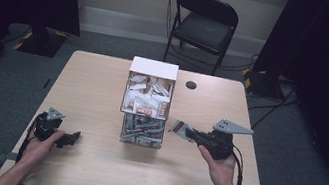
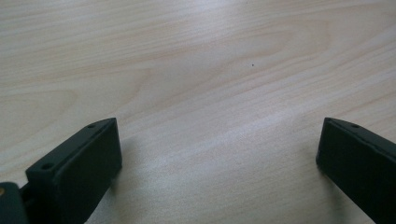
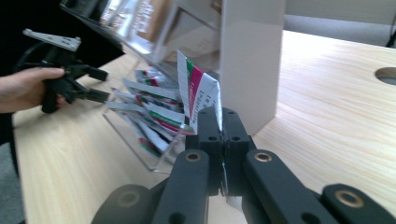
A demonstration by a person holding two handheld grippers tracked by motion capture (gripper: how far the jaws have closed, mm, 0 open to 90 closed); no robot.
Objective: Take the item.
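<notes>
Green-and-white foil sachet [image 3: 197,95] pinched flat in the right hand-held gripper [image 1: 187,132], jaws fully shut on its lower edge, long axis standing up from the jaws. Lies just beside the right wall of the clear organizer [image 1: 146,105], at the level of its lower tray [image 3: 140,135] with the same kind of sachets. Lower tray to the left of the sachet, close, so a short level move toward it seems enough. White side wall [image 3: 250,60] directly behind the sachet, an edge to avoid. Left hand-held gripper [image 1: 69,138] well apart, low on the table [image 1: 88,171] at its left, jaws wide open on bare wood, nothing between. Right hand clearly nearer. Open table in front of the organizer, free room for approach.
</notes>
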